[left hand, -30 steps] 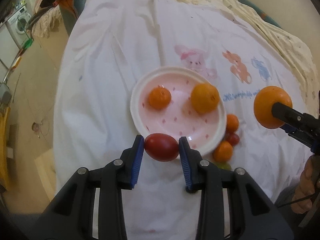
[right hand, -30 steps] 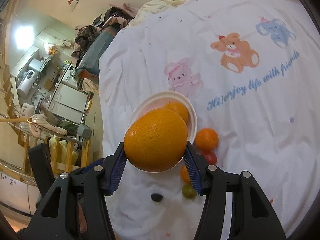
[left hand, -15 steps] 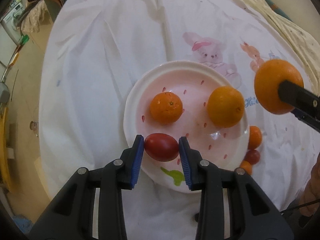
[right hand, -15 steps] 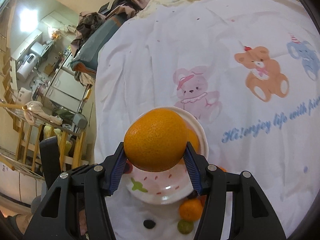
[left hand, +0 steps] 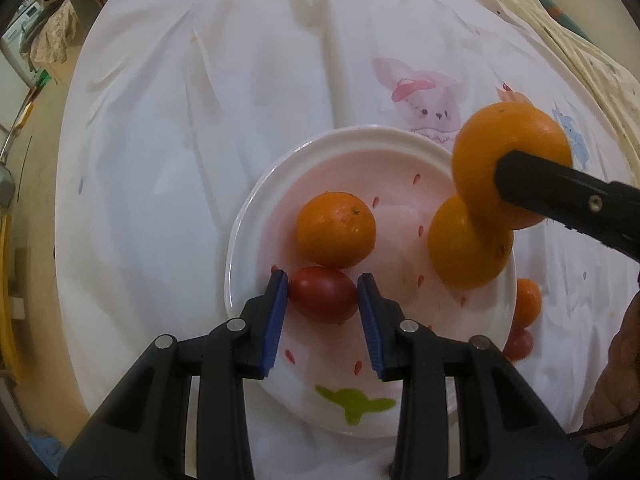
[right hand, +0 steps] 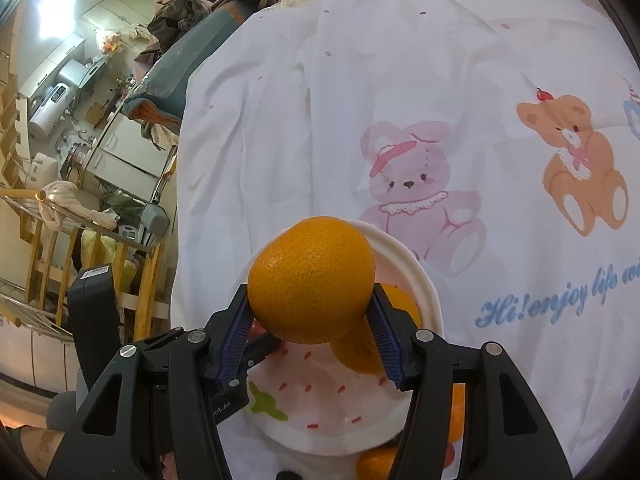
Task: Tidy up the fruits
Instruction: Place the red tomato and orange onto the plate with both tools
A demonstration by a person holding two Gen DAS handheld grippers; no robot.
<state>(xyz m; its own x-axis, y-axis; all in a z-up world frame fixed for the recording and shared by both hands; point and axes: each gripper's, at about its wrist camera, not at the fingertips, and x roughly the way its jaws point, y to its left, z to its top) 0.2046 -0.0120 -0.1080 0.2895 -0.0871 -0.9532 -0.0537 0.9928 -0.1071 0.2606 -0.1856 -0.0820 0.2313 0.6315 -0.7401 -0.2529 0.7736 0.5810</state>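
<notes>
the plate [left hand: 256, 216] is the landmark here: white, with small red marks and a green blob printed near its front edge, sitting on a white bedsheet [left hand: 200, 120]. nearest, over the plate's front part, the left gripper [left hand: 322, 295] is clenched on a red tomato [left hand: 323, 298], its blue pads touching both ends, with the tomato just beside a small orange [left hand: 335, 229] that lies in the middle of the plate. a second orange [left hand: 464, 248] lies toward the plate's right side. above that one, over the plate's right rim, the right gripper [right hand: 311, 314] carries a big orange [right hand: 311, 280]; its jaws are opening, yet the fruit still sits between the pads and looks gripped.

the step in hand seems to be setting both fruits down on the plate. the next move likely calls for lowering the tomato onto bare plate in front of the small orange, then letting go gently so it does not roll; the big orange needs a free spot at the back of the plate, clear of the fruit beneath it.

off the plate's right edge, on the sheet, wait another small orange [left hand: 527, 301] and a small tomato [left hand: 519, 345].

farther beyond the plate the sheet shows cartoon bears and blue script reading "hi! enjoy life wi", cut off at the edge. the gripper body bears faint lettering too small to read.
</notes>
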